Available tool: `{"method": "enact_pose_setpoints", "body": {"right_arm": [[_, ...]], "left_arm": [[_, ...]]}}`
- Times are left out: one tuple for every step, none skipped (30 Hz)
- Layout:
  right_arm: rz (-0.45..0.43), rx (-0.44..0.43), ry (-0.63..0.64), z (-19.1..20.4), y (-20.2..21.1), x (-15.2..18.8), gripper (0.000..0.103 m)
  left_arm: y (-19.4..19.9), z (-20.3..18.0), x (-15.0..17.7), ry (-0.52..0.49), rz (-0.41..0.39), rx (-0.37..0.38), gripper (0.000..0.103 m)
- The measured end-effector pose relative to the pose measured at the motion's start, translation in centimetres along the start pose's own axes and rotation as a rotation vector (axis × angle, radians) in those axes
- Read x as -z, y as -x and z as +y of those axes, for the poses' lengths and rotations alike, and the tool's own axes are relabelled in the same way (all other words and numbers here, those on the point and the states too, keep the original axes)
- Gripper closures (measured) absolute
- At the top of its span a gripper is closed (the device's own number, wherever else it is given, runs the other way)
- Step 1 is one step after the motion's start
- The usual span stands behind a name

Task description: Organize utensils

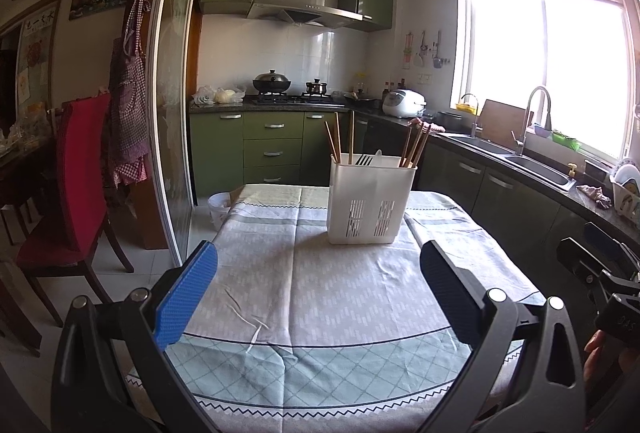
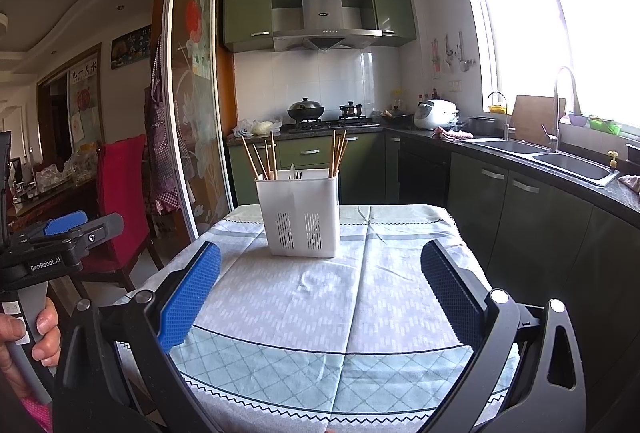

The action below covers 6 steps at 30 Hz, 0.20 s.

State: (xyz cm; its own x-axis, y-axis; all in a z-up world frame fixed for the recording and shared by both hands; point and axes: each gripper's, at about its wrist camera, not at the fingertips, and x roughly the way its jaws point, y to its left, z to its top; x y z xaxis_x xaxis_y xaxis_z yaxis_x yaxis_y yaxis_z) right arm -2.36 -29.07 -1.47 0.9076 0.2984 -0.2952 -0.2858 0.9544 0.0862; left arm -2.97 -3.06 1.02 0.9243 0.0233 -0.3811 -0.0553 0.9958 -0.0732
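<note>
A white slotted utensil holder (image 1: 370, 199) stands upright on the far part of the cloth-covered table (image 1: 312, 297). It also shows in the right wrist view (image 2: 299, 215). Wooden chopsticks (image 1: 338, 139) stand in its left and right compartments, and more chopsticks (image 2: 338, 153) show on its right side. A dark fork (image 1: 363, 160) sits in the middle compartment. My left gripper (image 1: 318, 261) is open and empty, above the near table, short of the holder. My right gripper (image 2: 320, 261) is open and empty, likewise short of the holder.
A red chair (image 1: 76, 185) stands left of the table beside a sliding glass door (image 1: 172, 113). A counter with a double sink (image 2: 560, 157) runs along the right. A stove with a wok (image 1: 272, 83) is at the back. A small white bin (image 1: 220, 205) sits on the floor.
</note>
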Motion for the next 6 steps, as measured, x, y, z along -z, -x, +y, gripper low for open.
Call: {"method": "enact_pose_setpoints", "body": {"right_arm": [[0.002, 0.001, -0.001, 0.0, 0.0, 0.0, 0.004], [0.004, 0.001, -0.001, 0.1, -0.1, 0.1, 0.004], [0.007, 0.001, -0.003, -0.1, -0.3, 0.1, 0.004], [0.011, 0.0, -0.006, -0.1, -0.4, 0.2, 0.004], [0.016, 0.001, -0.007, -0.1, -0.6, 0.2, 0.004], [0.021, 0.004, -0.007, -0.2, -0.9, 0.3, 0.004]], "left_arm": [[-0.1, 0.1, -0.1, 0.002, 0.002, -0.005, 0.007], [-0.1, 0.2, -0.1, 0.001, 0.0, -0.01, 0.007], [-0.2, 0.2, -0.1, -0.004, -0.003, -0.02, 0.007], [-0.4, 0.2, -0.1, -0.013, -0.002, -0.028, 0.007], [-0.8, 0.2, -0.1, -0.022, 0.004, -0.03, 0.007], [-1.4, 0.2, -0.2, -0.028, 0.015, -0.029, 0.007]]}}
